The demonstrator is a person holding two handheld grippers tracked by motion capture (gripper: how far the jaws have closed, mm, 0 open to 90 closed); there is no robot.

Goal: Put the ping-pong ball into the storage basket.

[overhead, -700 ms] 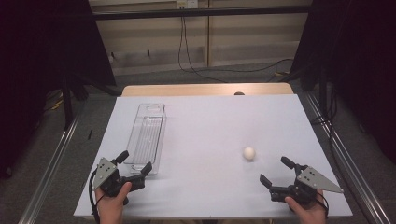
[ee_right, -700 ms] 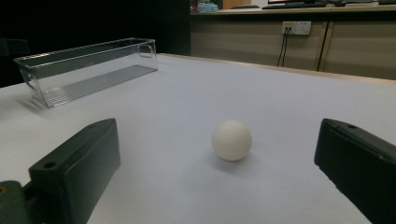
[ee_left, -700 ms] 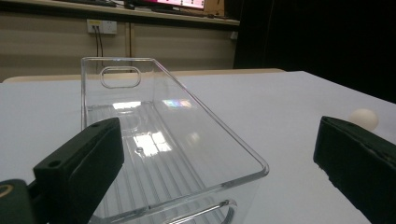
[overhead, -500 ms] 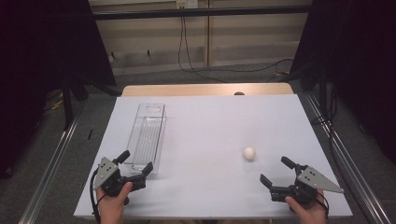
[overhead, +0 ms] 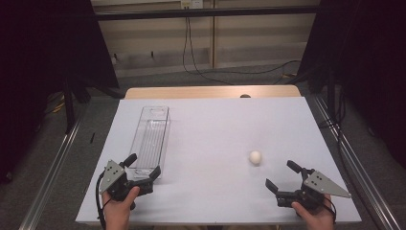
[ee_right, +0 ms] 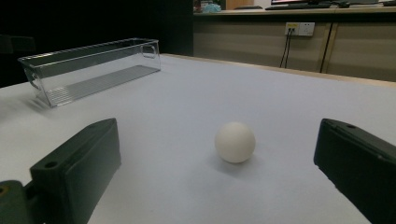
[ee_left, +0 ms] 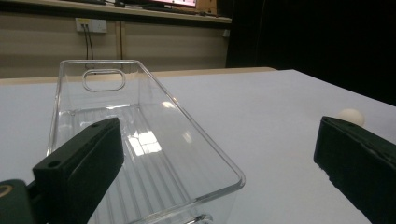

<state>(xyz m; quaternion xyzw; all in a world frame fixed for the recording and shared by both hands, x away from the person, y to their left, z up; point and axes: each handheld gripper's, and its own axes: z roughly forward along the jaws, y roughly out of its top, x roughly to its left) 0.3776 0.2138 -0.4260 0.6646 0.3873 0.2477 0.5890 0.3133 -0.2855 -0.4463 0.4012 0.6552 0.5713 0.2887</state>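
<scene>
Just ahead of the spread right claw (overhead: pixel 283 176) lies the white ball (overhead: pixel 255 157), untouched; left claw (overhead: pixel 143 165) likewise spread.

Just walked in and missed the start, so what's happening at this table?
A person holds a gripper in each hand at the near edge of the white table. Both are open and hold nothing. The left gripper sits at the near end of an empty clear bin. The right gripper points toward a small white ball lying loose on the table, apart from its jaws.
</scene>
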